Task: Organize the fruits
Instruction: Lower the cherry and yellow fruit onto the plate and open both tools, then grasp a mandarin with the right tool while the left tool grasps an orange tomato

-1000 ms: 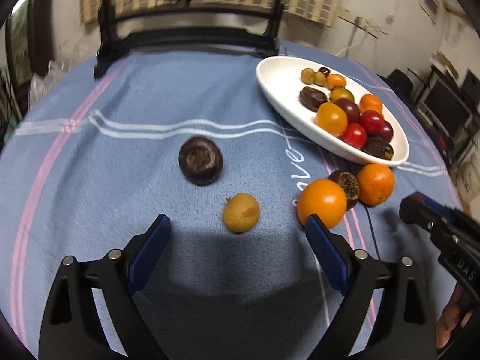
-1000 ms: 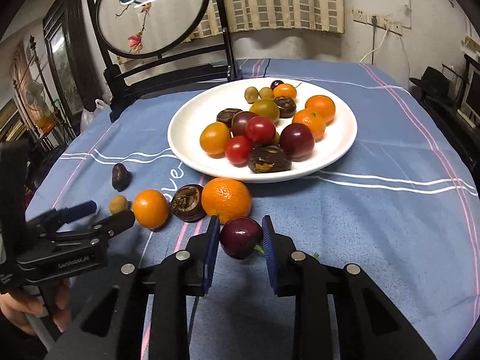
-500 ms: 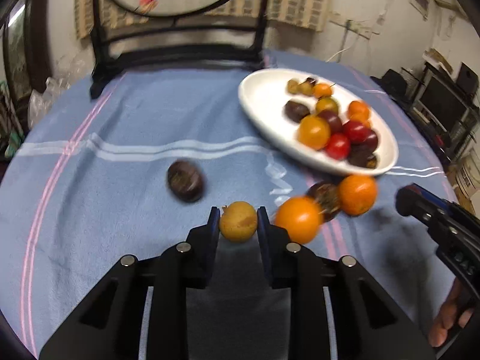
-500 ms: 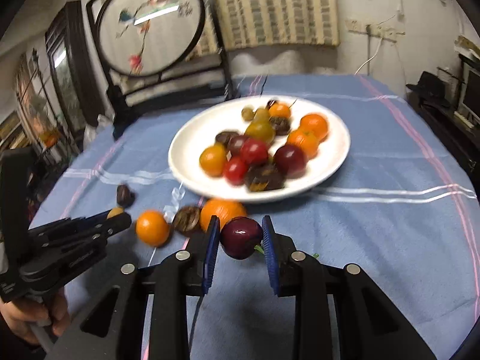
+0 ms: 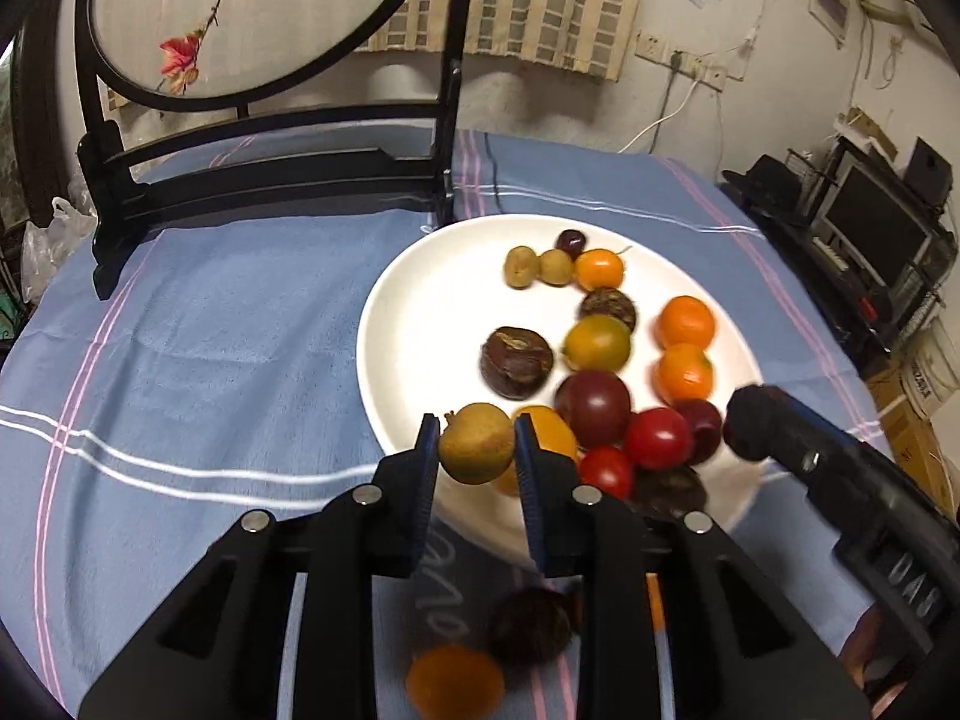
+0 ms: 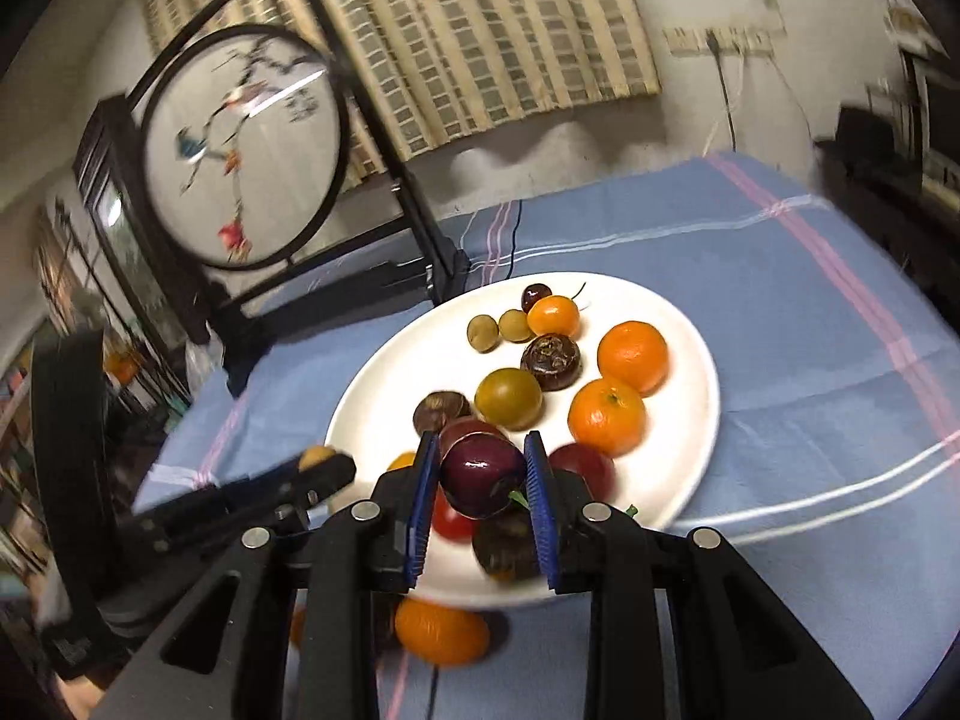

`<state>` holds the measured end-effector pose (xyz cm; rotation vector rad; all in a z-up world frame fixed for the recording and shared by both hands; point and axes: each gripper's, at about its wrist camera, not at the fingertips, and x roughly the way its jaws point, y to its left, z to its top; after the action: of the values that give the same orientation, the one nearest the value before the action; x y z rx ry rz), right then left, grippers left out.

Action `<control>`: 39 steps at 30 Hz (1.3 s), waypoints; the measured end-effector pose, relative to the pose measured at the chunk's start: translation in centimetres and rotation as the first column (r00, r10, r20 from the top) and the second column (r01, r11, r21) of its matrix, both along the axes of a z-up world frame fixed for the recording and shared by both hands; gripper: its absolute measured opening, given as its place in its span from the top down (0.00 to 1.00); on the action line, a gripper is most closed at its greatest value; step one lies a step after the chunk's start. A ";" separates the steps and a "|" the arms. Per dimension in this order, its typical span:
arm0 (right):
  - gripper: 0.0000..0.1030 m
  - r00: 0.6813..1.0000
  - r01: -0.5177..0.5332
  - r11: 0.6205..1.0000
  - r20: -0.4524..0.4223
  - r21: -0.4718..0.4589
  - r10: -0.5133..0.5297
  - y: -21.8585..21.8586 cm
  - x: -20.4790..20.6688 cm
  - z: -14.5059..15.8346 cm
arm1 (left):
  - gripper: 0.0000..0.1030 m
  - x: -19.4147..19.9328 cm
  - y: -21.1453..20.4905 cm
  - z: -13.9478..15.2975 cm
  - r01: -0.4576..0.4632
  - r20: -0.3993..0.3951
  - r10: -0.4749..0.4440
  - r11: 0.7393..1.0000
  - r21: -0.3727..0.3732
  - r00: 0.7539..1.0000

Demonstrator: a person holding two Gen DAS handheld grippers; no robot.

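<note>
A white plate [image 5: 420, 312] on the blue cloth holds several small fruits: orange, red, purple, olive and dark brown ones. My left gripper [image 5: 476, 450] is shut on a small yellow-brown fruit [image 5: 477, 443] and holds it above the plate's near rim. My right gripper [image 6: 480, 474] is shut on a dark purple fruit [image 6: 485, 474], raised over the near part of the plate [image 6: 690, 360]. An orange fruit [image 5: 454, 681] and a dark brown fruit [image 5: 528, 627] lie on the cloth under the left gripper. An orange fruit [image 6: 440, 630] lies by the plate's near rim.
A dark wooden stand with a round embroidered screen [image 5: 252, 18] stands at the back of the table, close behind the plate. The right gripper's body [image 5: 840, 480] shows at the plate's right side. The left gripper [image 6: 312, 474] shows left of the plate.
Both grippers rose from the cloth and moved forward over the plate, each still holding its fruit. One second ago the left gripper was open around the yellow-brown fruit; it then shut on it.
</note>
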<state>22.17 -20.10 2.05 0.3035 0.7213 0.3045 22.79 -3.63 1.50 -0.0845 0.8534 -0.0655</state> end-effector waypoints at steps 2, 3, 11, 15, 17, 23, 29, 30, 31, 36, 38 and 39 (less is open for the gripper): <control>0.60 1.000 0.014 0.998 0.000 0.062 -0.014 -0.6 1.0 -0.9 | 0.75 0.5 0.0 -0.6 -0.007 -0.004 0.007 1.000 0.008 1.000; 0.43 1.000 0.016 0.997 -0.002 0.079 -0.016 -0.8 1.3 -1.2 | 0.63 0.7 0.0 -0.7 -0.009 -0.003 0.010 1.000 0.013 1.000; 0.39 0.999 0.043 0.995 0.000 0.085 -0.044 -2.0 0.3 -1.2 | 0.24 -2.0 -0.8 0.1 -0.028 0.096 0.017 0.993 0.112 0.995; 0.39 0.999 0.035 0.999 0.003 0.039 -0.035 -1.4 -0.6 -1.0 | 0.18 -4.1 0.3 -0.3 -0.040 0.085 0.032 0.995 0.095 0.996; 0.39 1.000 0.024 1.000 0.012 0.009 -0.024 -1.0 -1.4 -0.7 | 0.18 -5.1 0.9 -0.5 -0.044 0.075 0.038 0.995 0.086 0.996; 0.39 1.000 -0.009 0.997 0.023 -0.082 0.011 0.4 -4.5 -0.5 | 0.17 -7.5 3.1 -1.2 -0.069 0.062 0.065 0.996 0.062 0.996; 0.39 0.998 -0.063 0.982 -0.035 -0.180 0.058 2.0 -7.3 -2.0 | 0.17 -8.9 4.8 -1.7 -0.086 0.057 0.083 0.995 0.055 0.995; 0.39 0.997 -0.070 0.977 -0.046 -0.201 0.062 2.3 -7.6 -2.3 | 0.16 -9.0 5.0 -1.7 -0.087 0.052 0.085 0.995 0.048 0.995; 0.39 0.996 -0.080 0.972 -0.056 -0.222 0.069 2.8 -7.9 -2.7 | 0.16 -9.0 5.2 -1.8 -0.089 0.047 0.087 0.995 0.041 0.995; 0.41 0.990 -0.116 0.945 -0.111 -0.307 0.085 4.8 -7.8 -3.9 | 0.16 -9.2 5.7 -2.3 -0.094 0.021 0.094 0.995 0.015 0.995; 0.47 0.988 -0.118 0.932 -0.130 -0.344 0.077 5.4 -7.4 -4.3 | 0.16 -9.2 5.8 -2.6 -0.094 0.011 0.094 0.995 0.019 0.996; 0.51 0.986 -0.123 0.920 -0.147 -0.373 0.072 5.8 -7.0 -4.6 | 0.16 -9.2 5.8 -2.7 -0.093 0.006 0.093 0.996 0.017 0.996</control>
<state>15.12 -14.26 -2.55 -0.0848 0.9093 0.2333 13.59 2.12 -1.18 -0.1078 0.8431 0.0284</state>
